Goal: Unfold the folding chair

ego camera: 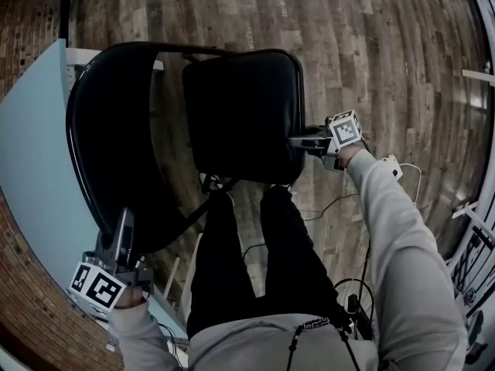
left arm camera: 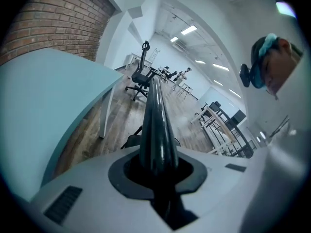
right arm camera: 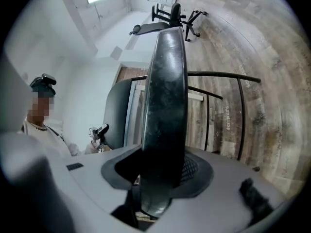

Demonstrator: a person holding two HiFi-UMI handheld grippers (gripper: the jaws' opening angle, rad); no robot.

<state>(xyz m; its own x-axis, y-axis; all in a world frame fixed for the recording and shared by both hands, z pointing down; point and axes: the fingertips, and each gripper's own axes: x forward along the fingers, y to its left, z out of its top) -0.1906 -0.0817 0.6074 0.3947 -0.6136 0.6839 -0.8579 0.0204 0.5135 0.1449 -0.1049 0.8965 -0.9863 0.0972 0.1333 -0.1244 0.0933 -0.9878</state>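
A black folding chair stands on the wood floor before me, its padded seat swung out beside the curved backrest. My left gripper is shut on the chair's black frame tube at the backrest's near rim; the tube runs straight out between the jaws. My right gripper is shut on the seat's edge, which fills the gap between its jaws. In the right gripper view the backrest and thin black frame bars show behind the seat.
A pale blue table lies close on the left, against a brick wall. Cables trail on the floor at the right, by a white rack. My legs stand right behind the chair. An office chair stands far off.
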